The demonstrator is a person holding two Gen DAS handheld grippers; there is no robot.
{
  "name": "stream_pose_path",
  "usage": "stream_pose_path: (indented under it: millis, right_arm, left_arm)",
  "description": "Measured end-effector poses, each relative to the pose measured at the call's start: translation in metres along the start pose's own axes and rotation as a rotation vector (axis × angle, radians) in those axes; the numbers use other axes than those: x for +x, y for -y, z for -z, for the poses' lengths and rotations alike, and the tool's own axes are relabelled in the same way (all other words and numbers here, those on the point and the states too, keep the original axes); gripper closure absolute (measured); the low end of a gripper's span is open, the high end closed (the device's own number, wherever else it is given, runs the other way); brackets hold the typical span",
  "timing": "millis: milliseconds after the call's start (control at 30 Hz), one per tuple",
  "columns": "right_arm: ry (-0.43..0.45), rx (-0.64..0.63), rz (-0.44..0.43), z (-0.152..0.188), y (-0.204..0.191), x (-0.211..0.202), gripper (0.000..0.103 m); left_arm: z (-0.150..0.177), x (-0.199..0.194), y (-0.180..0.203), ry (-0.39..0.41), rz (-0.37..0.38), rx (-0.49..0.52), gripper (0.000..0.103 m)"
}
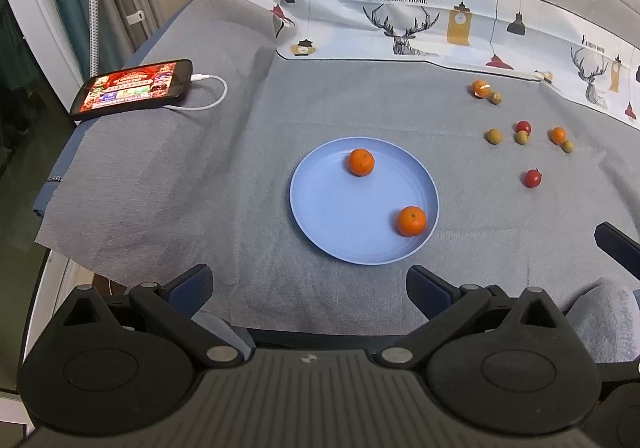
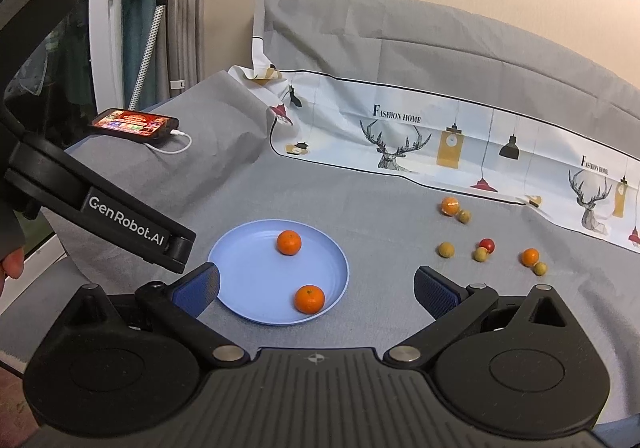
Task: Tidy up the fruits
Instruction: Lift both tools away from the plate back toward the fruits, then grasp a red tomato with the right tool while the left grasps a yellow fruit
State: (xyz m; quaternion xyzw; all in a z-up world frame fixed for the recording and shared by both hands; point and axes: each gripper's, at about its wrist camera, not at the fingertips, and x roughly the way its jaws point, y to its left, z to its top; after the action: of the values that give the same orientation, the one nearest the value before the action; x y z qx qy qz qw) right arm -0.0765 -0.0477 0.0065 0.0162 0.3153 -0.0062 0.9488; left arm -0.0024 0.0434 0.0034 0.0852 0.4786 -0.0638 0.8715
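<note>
Two oranges sit on the blue plate [image 1: 320, 216] – one orange [image 1: 361, 162] toward its far side, the other orange [image 1: 411, 221] near its right rim, the two well apart. The plate rests flat on the grey cloth [image 1: 224, 168] roughly in the middle of the table.

To the right of the plate, loose fruit lies scattered on the cloth. Farthest back, a small orange fruit [image 1: 480, 88] touches a tan round fruit [image 1: 496, 98]. Nearer, in a rough row, lie a lone tan fruit [image 1: 494, 136], a red fruit [image 1: 523, 126] touching a tan one [image 1: 521, 137], and another small orange [image 1: 558, 135] just beside a tan fruit [image 1: 567, 146]. A second red fruit [image 1: 532, 178] lies alone, closest to the plate on that side.

The left gripper [image 1: 308, 282] hangs over the near edge of the cloth with its fingers spread wide and nothing between them. The right gripper [image 2: 316, 286] is likewise spread and holds nothing – its fingers frame the near part of the plate in the right wrist view.

At the back a printed cloth [image 1: 440, 24] with deer and lamps lies along the table's far edge. On the left a phone [image 1: 132, 90] with a lit screen lies on the cloth, a white cable [image 1: 218, 96] plugged into it.
</note>
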Motion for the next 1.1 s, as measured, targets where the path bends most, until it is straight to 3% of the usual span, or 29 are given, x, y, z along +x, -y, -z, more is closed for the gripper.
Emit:
stream_pose_path:
  millis: [300, 1100]
  right_arm:
    - [-0.032, 0.095, 0.024, 0.007, 0.022, 0.021, 0.001]
    - [-0.255, 0.501, 0.138, 0.045, 0.157, 0.114, 0.001]
  left_arm:
    - [-0.016, 0.019, 0.019, -0.046, -0.011, 0.029, 0.0]
    - [-0.075, 0.089, 0.109, -0.151, -0.04, 0.15, 0.0]
